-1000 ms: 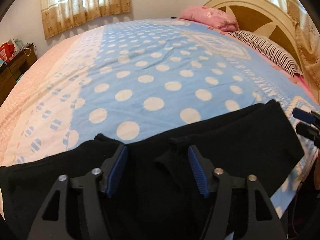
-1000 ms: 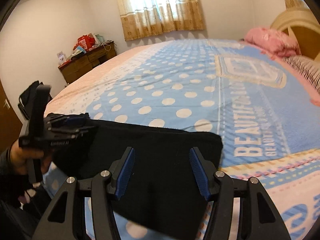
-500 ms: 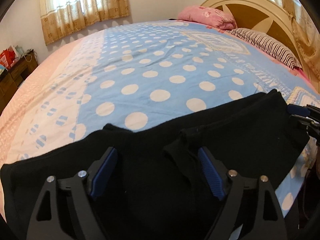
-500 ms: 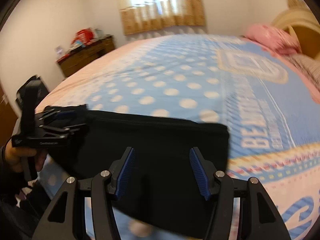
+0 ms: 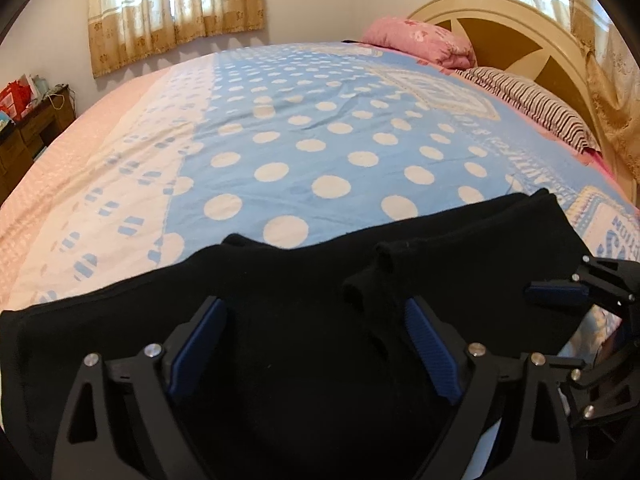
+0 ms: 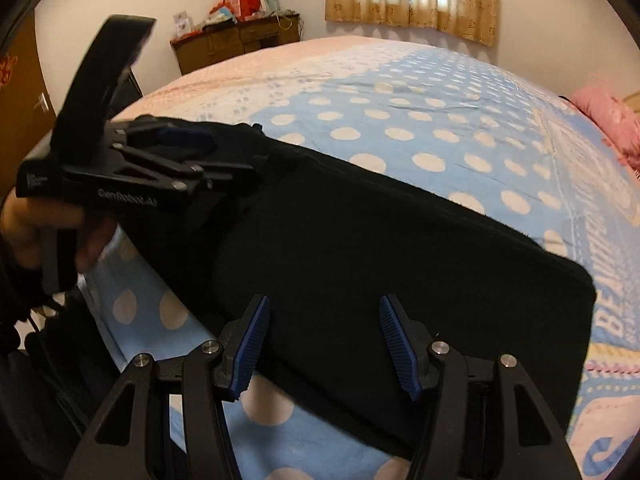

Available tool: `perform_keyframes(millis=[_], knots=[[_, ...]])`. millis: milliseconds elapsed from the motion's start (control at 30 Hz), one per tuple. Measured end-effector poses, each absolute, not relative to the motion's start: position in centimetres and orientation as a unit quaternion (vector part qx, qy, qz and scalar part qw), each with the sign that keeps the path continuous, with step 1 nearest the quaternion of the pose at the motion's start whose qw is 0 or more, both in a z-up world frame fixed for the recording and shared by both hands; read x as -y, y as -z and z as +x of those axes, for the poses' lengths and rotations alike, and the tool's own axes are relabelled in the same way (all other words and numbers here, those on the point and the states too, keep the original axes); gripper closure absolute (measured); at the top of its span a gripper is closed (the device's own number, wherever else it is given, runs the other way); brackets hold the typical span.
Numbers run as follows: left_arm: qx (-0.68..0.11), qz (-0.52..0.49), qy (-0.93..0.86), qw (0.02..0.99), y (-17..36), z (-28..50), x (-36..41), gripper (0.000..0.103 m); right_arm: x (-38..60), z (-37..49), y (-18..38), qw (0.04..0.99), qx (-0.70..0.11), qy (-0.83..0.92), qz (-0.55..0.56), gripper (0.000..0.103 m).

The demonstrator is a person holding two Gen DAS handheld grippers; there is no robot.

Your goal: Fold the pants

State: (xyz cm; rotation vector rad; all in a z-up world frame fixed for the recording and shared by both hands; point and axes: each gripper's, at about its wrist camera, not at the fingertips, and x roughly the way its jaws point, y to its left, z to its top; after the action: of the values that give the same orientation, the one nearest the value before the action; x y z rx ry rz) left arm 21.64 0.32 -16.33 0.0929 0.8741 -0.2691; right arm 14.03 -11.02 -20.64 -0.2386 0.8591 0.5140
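Note:
Black pants [image 5: 304,320] lie folded lengthwise in a long strip along the near edge of the bed; they also show in the right wrist view [image 6: 380,248]. My left gripper [image 5: 316,332] is open, its blue pads on either side of a raised fold of cloth. In the right wrist view it [image 6: 188,148] hovers over the strip's left end. My right gripper [image 6: 324,336] is open above the strip's near right part. It shows at the right edge of the left wrist view [image 5: 560,296].
The bed carries a blue quilt with white dots [image 5: 320,148]. A pink pillow [image 5: 420,40] and a striped pillow [image 5: 532,108] lie by the cream headboard [image 5: 520,24]. A wooden dresser [image 6: 236,40] stands against the far wall.
Both grippers have moved closer to the pants. The right gripper has swung left, so the left gripper now looms larger in its view. The pants have not moved.

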Motion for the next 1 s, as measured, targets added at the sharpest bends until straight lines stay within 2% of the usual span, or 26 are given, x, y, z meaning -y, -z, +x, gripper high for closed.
perform_keyframes(millis=[200, 467, 667, 833, 1000], knots=[[-0.403, 0.05, 0.07, 0.911, 14.6, 20.4, -5.6, 0.01, 8.7, 13.9, 18.0, 0.88, -0.376, -0.275, -0.092, 0.044], [-0.402, 0.06, -0.044, 0.913, 14.0, 18.0, -15.2, 0.01, 4.5, 14.3, 21.1, 0.856, -0.402, -0.297, -0.129, 0.044], [-0.413, 0.026, -0.117, 0.903, 15.2, 16.6, -21.4, 0.01, 4.2, 15.0, 18.8, 0.862, -0.389, -0.301, -0.125, 0.044], [-0.411, -0.001, -0.13, 0.902, 16.1, 16.6, -22.5, 0.01, 3.4, 18.2, 17.0, 0.874, -0.395, -0.259, -0.112, 0.044], [-0.401, 0.003, -0.129, 0.907, 16.3, 16.8, -22.4, 0.01, 1.9, 21.5, 17.6, 0.865, -0.437, -0.209, -0.134, 0.044]])
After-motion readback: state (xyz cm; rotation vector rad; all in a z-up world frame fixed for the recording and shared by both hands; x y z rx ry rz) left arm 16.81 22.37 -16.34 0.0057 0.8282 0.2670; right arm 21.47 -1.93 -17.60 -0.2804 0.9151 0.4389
